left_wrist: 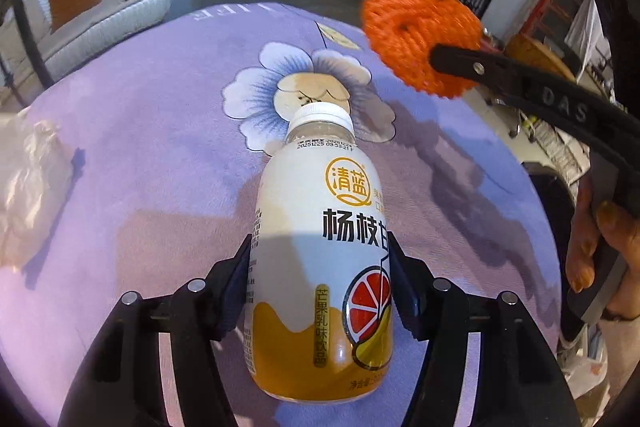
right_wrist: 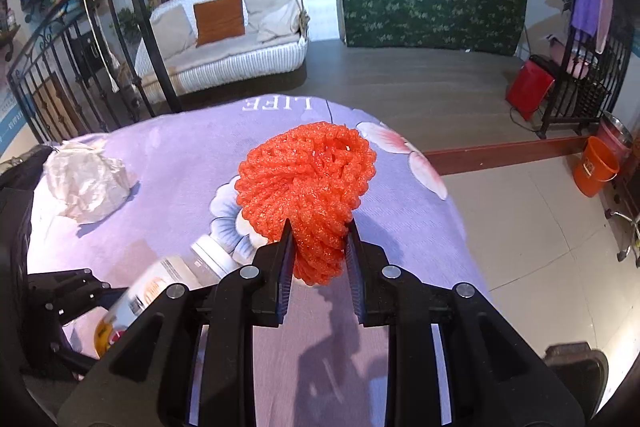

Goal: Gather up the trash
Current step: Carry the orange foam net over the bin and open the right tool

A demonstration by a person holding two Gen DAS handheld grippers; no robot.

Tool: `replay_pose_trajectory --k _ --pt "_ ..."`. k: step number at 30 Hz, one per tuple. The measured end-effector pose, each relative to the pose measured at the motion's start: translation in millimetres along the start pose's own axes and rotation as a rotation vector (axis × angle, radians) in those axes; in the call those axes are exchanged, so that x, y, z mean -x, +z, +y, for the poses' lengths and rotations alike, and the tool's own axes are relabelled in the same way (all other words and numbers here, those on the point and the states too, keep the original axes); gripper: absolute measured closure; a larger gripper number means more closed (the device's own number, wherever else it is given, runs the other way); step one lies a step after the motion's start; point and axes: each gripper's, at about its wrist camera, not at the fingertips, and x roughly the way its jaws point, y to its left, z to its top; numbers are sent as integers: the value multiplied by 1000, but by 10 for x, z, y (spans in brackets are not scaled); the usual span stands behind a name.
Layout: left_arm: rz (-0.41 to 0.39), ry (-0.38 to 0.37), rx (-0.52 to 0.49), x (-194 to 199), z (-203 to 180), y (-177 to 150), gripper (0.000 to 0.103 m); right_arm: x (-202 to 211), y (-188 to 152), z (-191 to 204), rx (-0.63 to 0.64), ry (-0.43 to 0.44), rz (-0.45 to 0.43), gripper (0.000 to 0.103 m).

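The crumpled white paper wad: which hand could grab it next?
Neither yet. Left tongs grip the white drink bottle, right tongs the orange foam net; the wad lies left, so probably left.

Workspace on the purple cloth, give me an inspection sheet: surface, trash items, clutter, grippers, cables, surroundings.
Surface: purple floral cloth covering the table.
Job's things: drink bottle, capped, in the left gripper; orange foam net in the right gripper; crumpled white plastic bag lying on the cloth.
Clutter: nothing seen.
Grippers: left gripper shut on the bottle; right gripper shut on the net.
Cables: nothing seen on the cloth.
Surroundings: white swing sofa, green-covered counter, orange bucket.
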Motion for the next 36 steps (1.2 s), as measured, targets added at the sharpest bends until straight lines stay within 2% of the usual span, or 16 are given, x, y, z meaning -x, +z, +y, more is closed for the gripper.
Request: replay_pose_trajectory --k 2,5,10,18,24,31,36 --pt "-45 -15 29 148 -21 -91 43 160 -76 5 -2 -1 -22 78" --pt "-132 9 26 419 -140 -268 43 385 -240 28 1 4 -37 78" --pt "-206 -9 40 695 -296 -522 43 712 -543 69 -3 7 -50 78" --pt "-227 -57 78 790 -550 -804 43 1265 -998 65 -10 -24 -102 78" --pt "-249 -64 65 896 -700 -960 43 1534 -1288 -16 -34 -42 -113 78" --pt "-265 -93 31 882 -935 -1047 43 1736 -1628 -250 -112 -57 -99 78" --pt "-267 -125 4 829 -1126 -1087 43 1878 -1879 -470 -160 -104 -88 78"
